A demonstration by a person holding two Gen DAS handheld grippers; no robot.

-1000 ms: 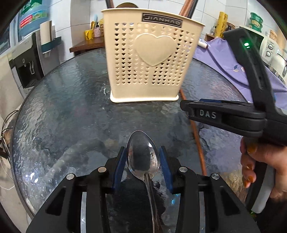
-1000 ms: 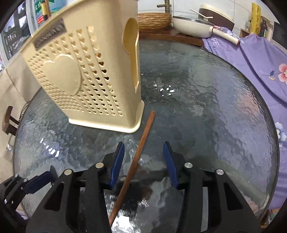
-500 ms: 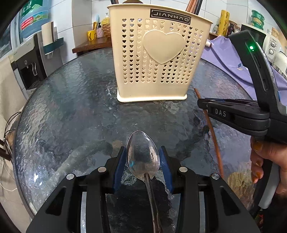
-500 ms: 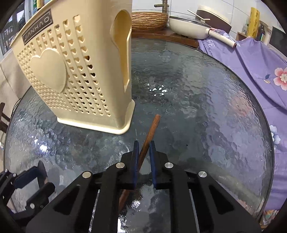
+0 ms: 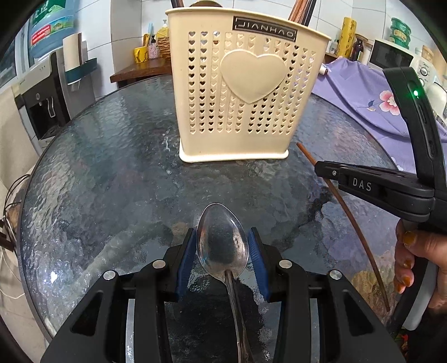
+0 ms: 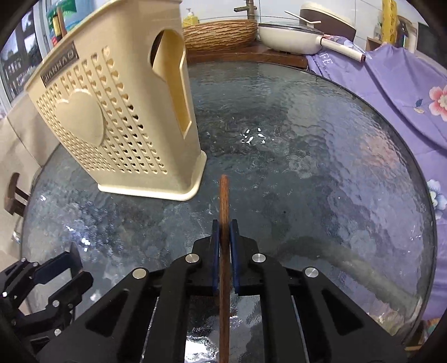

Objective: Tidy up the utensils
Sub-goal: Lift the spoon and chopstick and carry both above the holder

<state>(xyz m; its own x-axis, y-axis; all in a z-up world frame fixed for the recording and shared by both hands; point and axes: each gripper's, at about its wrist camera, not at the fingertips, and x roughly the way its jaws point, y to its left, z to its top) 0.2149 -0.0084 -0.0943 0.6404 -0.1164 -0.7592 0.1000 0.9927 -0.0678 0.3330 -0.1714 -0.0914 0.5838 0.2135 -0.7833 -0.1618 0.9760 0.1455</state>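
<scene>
Both hand-held grippers are working low over the round glass table, each one carrying a utensil. Left gripper is pointing across the table toward the far edge, its blue pads sitting at either side of a metal spoon. The spoon's bowl is facing up and reaching just past the fingertips, while its handle is running back between the black finger arms toward the camera. The pads appear to be pressing on the bowl's edges, so the gripper is holding the spoon.

Right gripper is clamping a brown wooden chopstick between nearly closed blue pads. The chopstick is lying along the gripper's axis, its tip sticking out ahead toward the near right corner of the holder's base, short of touching it. In the left wrist view the right gripper is reaching in from the table's right edge, held level, with the person's hand wrapping the grip below it and the chopstick slanting back toward the near right edge.

A cream utensil holder, perforated with small hearts and bearing a large raised heart, is standing upright near the table's far edge, with several utensil handles poking out of its top. In the right wrist view the holder is sitting left of the chopstick's tip.
</scene>
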